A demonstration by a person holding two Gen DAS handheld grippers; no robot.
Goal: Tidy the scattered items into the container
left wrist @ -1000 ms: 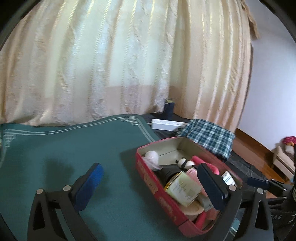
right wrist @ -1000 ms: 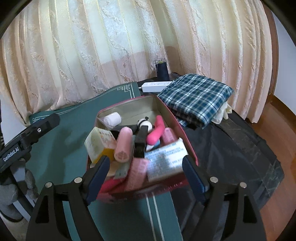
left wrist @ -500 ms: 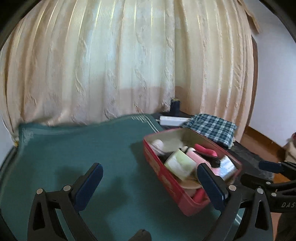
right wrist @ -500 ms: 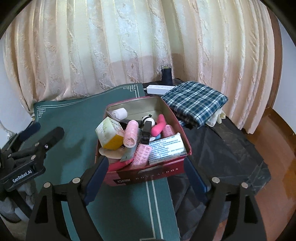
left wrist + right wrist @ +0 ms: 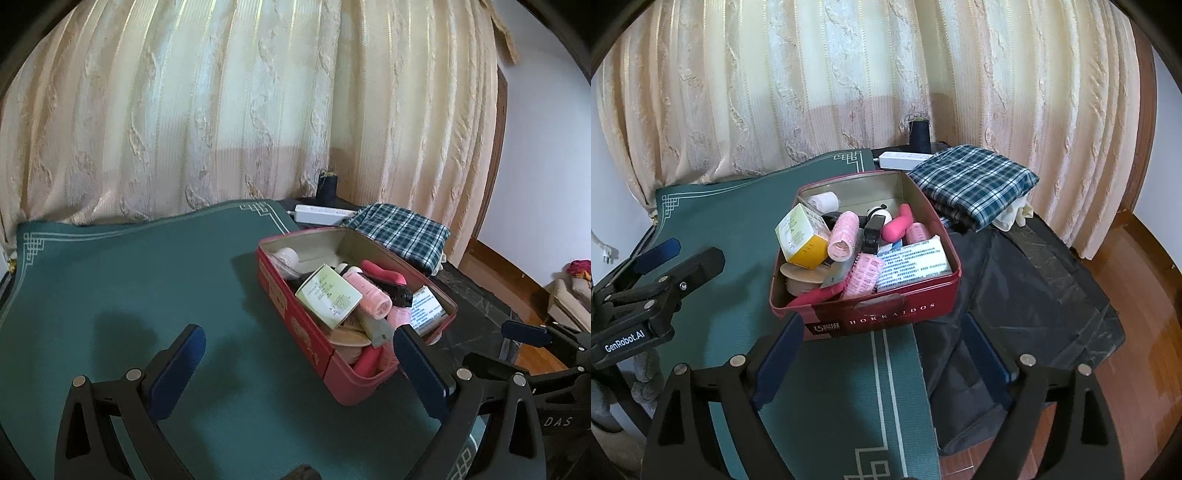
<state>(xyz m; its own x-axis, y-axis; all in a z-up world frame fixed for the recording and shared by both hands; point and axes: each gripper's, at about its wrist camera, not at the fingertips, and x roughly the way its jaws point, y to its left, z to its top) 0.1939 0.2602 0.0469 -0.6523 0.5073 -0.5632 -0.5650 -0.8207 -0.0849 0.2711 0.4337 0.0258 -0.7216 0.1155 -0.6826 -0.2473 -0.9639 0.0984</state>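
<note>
A red tin (image 5: 882, 314) (image 5: 295, 317) sits on the green mat (image 5: 129, 280) (image 5: 834, 391), heaped with small items: a pale green and yellow box (image 5: 803, 236) (image 5: 328, 291), pink hair rollers (image 5: 844, 236) (image 5: 369, 293), a pink curved piece (image 5: 897, 225), a white leaflet (image 5: 912, 266), a black clip (image 5: 873, 232). My right gripper (image 5: 882, 363) hangs open in front of the tin's near wall, nothing between its blue pads. My left gripper (image 5: 301, 363) is open over bare mat to the tin's left and also shows at the left edge of the right wrist view as a black left gripper (image 5: 657, 273).
A folded plaid cloth (image 5: 975, 181) lies behind the tin on a dark sheet (image 5: 1034, 288). A white power strip (image 5: 905, 158) and a dark thread spool (image 5: 919, 134) stand by the cream curtain (image 5: 849, 81). Wooden floor (image 5: 1137, 332) lies to the right, beyond the table edge.
Both grippers have drawn back and up from the tin, which now looks smaller and farther. Both stay open with nothing held. The items in the tin have not moved.
</note>
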